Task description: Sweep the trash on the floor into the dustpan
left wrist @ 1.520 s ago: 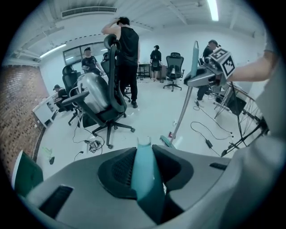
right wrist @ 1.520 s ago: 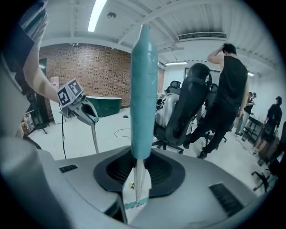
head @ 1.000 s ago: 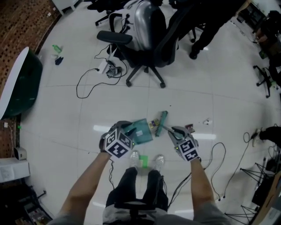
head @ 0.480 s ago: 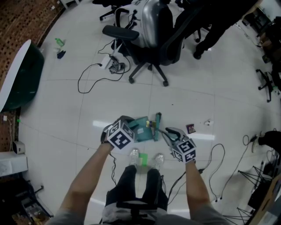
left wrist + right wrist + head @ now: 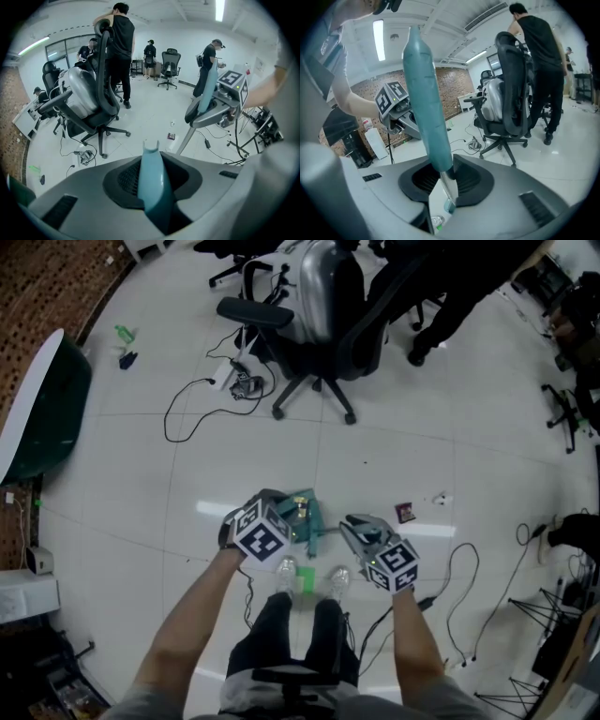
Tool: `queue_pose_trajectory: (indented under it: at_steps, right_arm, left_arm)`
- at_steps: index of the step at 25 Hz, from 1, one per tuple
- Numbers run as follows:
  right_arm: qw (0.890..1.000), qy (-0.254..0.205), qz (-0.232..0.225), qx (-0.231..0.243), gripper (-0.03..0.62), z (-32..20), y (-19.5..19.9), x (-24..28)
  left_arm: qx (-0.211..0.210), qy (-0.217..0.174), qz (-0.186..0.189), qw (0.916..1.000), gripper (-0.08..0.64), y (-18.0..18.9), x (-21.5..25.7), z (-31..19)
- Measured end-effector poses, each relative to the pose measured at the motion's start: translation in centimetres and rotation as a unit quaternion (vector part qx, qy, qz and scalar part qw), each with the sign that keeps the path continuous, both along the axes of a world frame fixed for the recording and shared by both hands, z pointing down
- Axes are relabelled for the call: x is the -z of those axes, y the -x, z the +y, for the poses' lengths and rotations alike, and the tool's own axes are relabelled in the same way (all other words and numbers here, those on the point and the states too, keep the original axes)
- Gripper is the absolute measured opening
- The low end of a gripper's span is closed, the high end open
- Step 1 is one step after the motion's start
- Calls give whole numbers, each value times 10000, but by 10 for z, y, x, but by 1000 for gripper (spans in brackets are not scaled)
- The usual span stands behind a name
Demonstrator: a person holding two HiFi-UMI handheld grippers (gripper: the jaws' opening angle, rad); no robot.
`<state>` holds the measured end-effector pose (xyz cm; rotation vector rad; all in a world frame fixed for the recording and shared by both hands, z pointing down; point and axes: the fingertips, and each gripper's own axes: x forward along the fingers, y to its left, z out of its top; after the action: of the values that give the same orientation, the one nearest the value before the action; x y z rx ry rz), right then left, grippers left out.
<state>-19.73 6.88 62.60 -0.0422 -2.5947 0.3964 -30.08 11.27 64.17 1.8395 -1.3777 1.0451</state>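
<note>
**Pan planted, broom gripped, two bits of trash waiting to the right**

Closest in, just ahead of the person's shoes (image 5: 287,572), the left gripper (image 5: 270,517) has just been tightening its jaws. They are clamped on the teal handle of the dustpan (image 5: 304,510), which looks set low on the white floor (image 5: 422,446). The right gripper (image 5: 356,525) has just squeezed in too, its jaws narrow round the broom (image 5: 425,103), whose shaft slants down towards the pan. Further right, a dark wrapper (image 5: 405,513) and a white scrap (image 5: 439,500) lie apart from the pan, not yet swept in. To do this well, I'd keep the pan's lip flat and steady, reach the bristles beyond the wrapper, then draw short strokes back. Far off stands an office chair (image 5: 319,343) with loose cables (image 5: 187,418).
</note>
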Motion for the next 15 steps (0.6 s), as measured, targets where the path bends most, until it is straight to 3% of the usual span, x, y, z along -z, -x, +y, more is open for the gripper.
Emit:
queue_pose_trajectory:
  at_steps: [8, 15]
  right_arm:
    - [9950, -272, -371, -881, 70, -36, -55, 58]
    - [9808, -638, -321, -1815, 69, -103, -119, 73]
  left_arm:
    - [-592, -98, 3, 9982, 99, -28, 13, -13]
    - [-1121, -62, 24, 9937, 98, -73, 18, -52]
